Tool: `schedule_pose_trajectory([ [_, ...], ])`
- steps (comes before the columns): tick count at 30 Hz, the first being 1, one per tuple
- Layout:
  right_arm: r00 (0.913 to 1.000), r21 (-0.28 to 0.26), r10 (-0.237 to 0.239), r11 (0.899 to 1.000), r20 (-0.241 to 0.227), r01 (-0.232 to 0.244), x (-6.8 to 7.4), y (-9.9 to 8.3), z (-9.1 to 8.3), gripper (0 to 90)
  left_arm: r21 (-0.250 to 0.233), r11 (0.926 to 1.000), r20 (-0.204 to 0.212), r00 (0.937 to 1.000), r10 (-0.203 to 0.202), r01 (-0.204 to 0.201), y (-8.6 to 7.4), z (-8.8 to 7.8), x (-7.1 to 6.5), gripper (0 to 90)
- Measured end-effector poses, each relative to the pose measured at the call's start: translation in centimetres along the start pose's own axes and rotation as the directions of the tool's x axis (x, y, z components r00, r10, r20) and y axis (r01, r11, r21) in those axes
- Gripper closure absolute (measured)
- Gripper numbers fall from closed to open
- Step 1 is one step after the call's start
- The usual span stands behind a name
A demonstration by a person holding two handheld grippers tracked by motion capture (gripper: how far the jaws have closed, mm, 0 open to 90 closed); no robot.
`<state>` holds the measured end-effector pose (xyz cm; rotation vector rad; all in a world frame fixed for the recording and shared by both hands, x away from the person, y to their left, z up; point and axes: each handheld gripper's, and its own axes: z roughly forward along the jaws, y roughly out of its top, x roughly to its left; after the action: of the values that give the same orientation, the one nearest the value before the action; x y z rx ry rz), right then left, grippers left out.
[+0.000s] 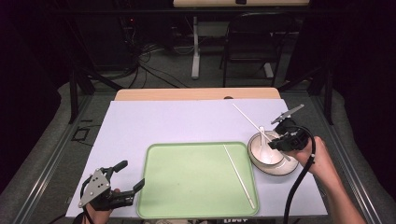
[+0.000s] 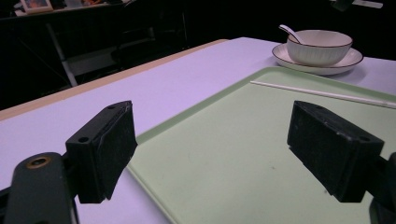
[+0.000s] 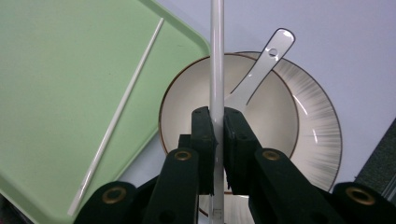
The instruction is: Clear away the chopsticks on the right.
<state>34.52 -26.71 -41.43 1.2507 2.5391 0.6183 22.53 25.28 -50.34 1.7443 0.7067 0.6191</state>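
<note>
Right gripper (image 3: 215, 126): its black jaws are pinched on a white chopstick (image 3: 216, 56), which runs straight up between the pads and leaves the right gripper view at the top edge, so its far tip is cut off there. Its near end passes down between the jaw arms and is hard to follow. In the high view the held chopstick (image 1: 247, 117) slants away from the gripper (image 1: 275, 143) toward the far side of the table, thin and pale against the white table cover (image 1: 163, 121).

Directly beyond the pinching pads lies a cream bowl (image 3: 187, 107) on a ribbed saucer (image 3: 317, 126); the lower rims of both are hidden behind the jaws. A white spoon (image 3: 266, 60) leans in the bowl, its handle pointing away to the right of the pads and its scoop partly covered by the chopstick.

To the left of the right jaws, a second chopstick (image 3: 121, 112) lies loose on the green tray (image 3: 56, 70), apart from the gripper.

Left gripper (image 2: 212, 140): jaws spread wide, nothing between them, hovering over the near left edge of the tray (image 2: 224, 154). Ahead of them lie the loose chopstick (image 2: 322, 93) and, farther off, the bowl (image 2: 319, 46). In the high view this gripper (image 1: 128, 175) sits at the tray's left edge, the hand holding it partly cut off at the bottom.
</note>
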Motion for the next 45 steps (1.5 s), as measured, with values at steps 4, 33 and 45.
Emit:
schedule_pose_trajectory([
  [4, 0.9996, 0.009, 0.009, 1.0, -0.025, -0.009, 0.9, -0.2, 0.4, 84.0, 0.002, 1.0, 0.001, 1.0, 0.001, -0.001, 0.0, 0.0, 0.0, 15.4],
  [33, 0.988, 0.064, 0.107, 0.993, -0.111, -0.1, 8.0, -3.5, 6.9, 83.8, 0.001, 1.0, 0.007, 1.0, 0.002, -0.002, 0.0, -0.1, 0.0, 15.4],
  [45, 0.9632, 0.105, 0.258, 0.963, -0.075, -0.25, 7.2, -5.3, 9.2, 83.8, 0.002, 1.0, 0.008, 0.9999, 0.007, -0.007, 0.0, 0.0, -0.1, 15.4],
])
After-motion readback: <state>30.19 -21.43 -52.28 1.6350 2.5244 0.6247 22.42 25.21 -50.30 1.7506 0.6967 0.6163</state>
